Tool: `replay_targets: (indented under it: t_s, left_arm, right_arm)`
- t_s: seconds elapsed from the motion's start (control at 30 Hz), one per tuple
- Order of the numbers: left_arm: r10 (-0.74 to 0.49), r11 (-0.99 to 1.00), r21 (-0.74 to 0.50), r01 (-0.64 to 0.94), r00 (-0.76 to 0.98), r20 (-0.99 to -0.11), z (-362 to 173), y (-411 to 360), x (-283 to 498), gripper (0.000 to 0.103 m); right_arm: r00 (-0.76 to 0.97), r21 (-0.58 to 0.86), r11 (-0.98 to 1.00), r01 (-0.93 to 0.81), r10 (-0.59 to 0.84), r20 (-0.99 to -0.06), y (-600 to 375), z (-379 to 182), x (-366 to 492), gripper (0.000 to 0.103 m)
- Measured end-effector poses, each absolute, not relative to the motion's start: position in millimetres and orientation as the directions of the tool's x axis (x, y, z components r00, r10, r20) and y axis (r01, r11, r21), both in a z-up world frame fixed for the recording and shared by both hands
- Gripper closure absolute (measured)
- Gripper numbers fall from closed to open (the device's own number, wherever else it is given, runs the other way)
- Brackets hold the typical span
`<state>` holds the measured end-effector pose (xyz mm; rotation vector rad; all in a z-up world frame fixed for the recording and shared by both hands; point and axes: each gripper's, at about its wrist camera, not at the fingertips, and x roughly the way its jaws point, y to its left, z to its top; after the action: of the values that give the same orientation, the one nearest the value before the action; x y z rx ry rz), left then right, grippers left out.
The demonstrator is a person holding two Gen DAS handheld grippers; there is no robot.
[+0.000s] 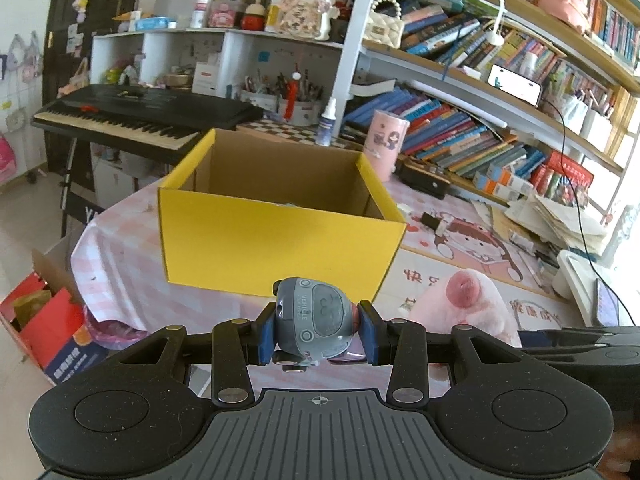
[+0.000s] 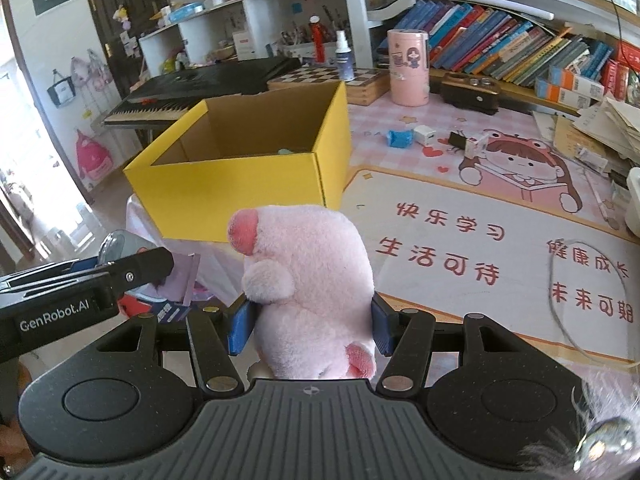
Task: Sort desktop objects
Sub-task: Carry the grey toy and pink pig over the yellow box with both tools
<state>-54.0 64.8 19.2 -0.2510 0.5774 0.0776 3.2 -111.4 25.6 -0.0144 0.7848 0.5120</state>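
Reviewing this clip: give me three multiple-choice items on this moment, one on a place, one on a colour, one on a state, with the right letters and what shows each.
1. Where does the pink cylindrical tin stand?
A. inside the box
B. on the desk beyond the box, by the row of books
C. on the keyboard

2. What colour is the outside of the cardboard box?
A. yellow
B. red
C. white

3. What is the state of the right gripper?
A. open and empty
B. closed on a toy car
C. closed on the pink plush pig

Answers:
1 B: the tin stands on the checked desk cover in front of the leaning books.
2 A: the box's outer walls are yellow in both views.
3 C: the blue pads press the pig's sides; the grey toy car is in the left gripper.
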Motion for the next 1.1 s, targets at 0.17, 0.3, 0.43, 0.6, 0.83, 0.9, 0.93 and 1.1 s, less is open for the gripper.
replay_targets:
  t_s: [0.17, 0.3, 0.43, 0.6, 0.83, 0.9, 0.93, 1.1]
  left_arm:
    - [0.012, 0.965, -0.214, -0.152, 0.841, -0.542, 20.3, 71.7, -56.8, 0.064]
    - [0.021, 0.963, -0.216, -0.161, 0.843, -0.537, 21.0, 77.6, -59.8, 0.064]
    - [0.027, 0.961, -0.218, -0.168, 0.846, -0.532, 22.1, 84.0, -61.1, 0.064]
    - [0.035, 0.96, -0.219, -0.174, 0.851, -0.524, 23.8, 89.5, -60.6, 0.064]
    - [0.055, 0.959, -0.216, -0.186, 0.864, -0.5, 32.3, 98.4, -57.1, 0.064]
    - [0.065, 0.959, -0.21, -0.189, 0.871, -0.488, 35.9, 100.7, -53.8, 0.064]
    - [0.069, 0.959, -0.21, -0.191, 0.874, -0.482, 37.6, 102.3, -51.8, 0.064]
    - [0.084, 0.954, -0.219, -0.203, 0.885, -0.458, 46.7, 108.0, -38.3, 0.064]
  right_arm:
    - [0.584, 0.168, 0.866, -0.471, 0.449, -0.676, -102.4, 26.8, 2.1, 0.048]
    - [0.581, 0.166, 0.859, -0.484, 0.457, -0.673, -95.1, 27.3, 2.4, 0.048]
    - [0.577, 0.164, 0.853, -0.496, 0.464, -0.672, -88.7, 27.7, 2.6, 0.048]
    - [0.578, 0.16, 0.848, -0.505, 0.47, -0.667, -80.6, 29.4, 3.5, 0.048]
    - [0.586, 0.161, 0.847, -0.507, 0.475, -0.656, -72.6, 34.4, 9.6, 0.048]
    - [0.595, 0.154, 0.847, -0.509, 0.476, -0.647, -70.7, 38.1, 12.3, 0.048]
    - [0.601, 0.15, 0.846, -0.511, 0.477, -0.642, -69.8, 40.2, 14.0, 0.048]
    - [0.619, 0.14, 0.844, -0.518, 0.483, -0.619, -66.3, 50.1, 25.9, 0.048]
